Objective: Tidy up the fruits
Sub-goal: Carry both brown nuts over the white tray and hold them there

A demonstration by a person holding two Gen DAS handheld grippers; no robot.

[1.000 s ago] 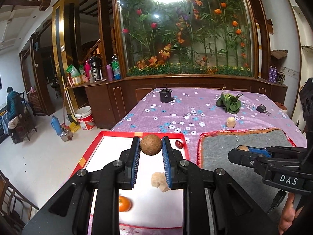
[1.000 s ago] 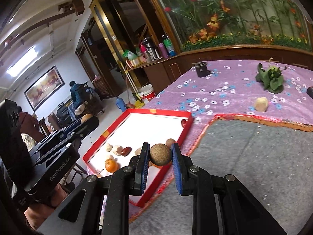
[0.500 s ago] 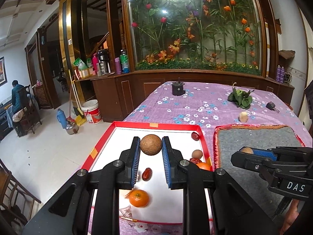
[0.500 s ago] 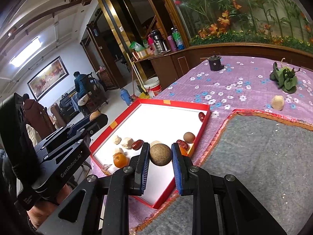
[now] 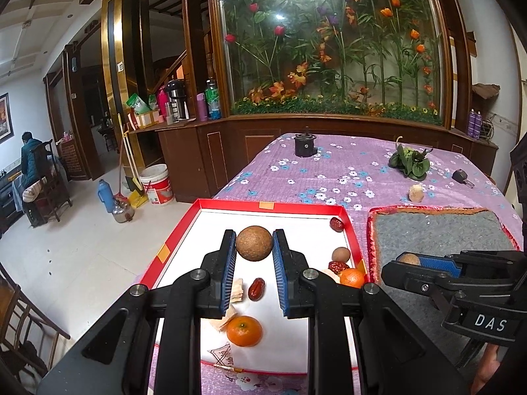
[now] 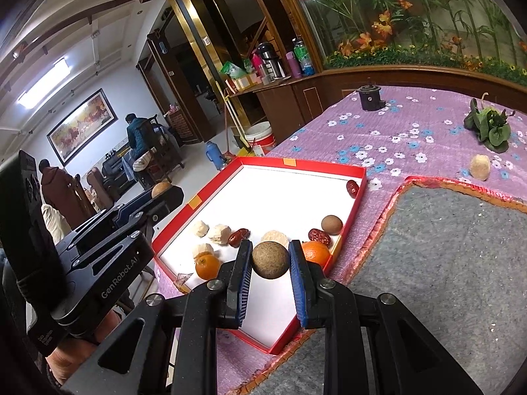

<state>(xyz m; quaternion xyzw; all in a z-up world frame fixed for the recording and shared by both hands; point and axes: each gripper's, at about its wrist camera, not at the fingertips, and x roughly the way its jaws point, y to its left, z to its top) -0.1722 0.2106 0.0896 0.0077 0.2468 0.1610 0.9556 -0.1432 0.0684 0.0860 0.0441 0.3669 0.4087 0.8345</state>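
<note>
Two brown balls are clamped, one in your left claw, one in your right claw, above the red tray; next, lower and release.

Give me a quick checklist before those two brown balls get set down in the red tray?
1. Left hand-held gripper clamps its brown ball: ok.
2. Right hand-held gripper clamps its own ball: ok.
3. Red tray has bare white floor at its far end: ok.
4. Oranges and dates clear of the drop spot: cannot tell.
5. The two tools apart: ok.
</note>
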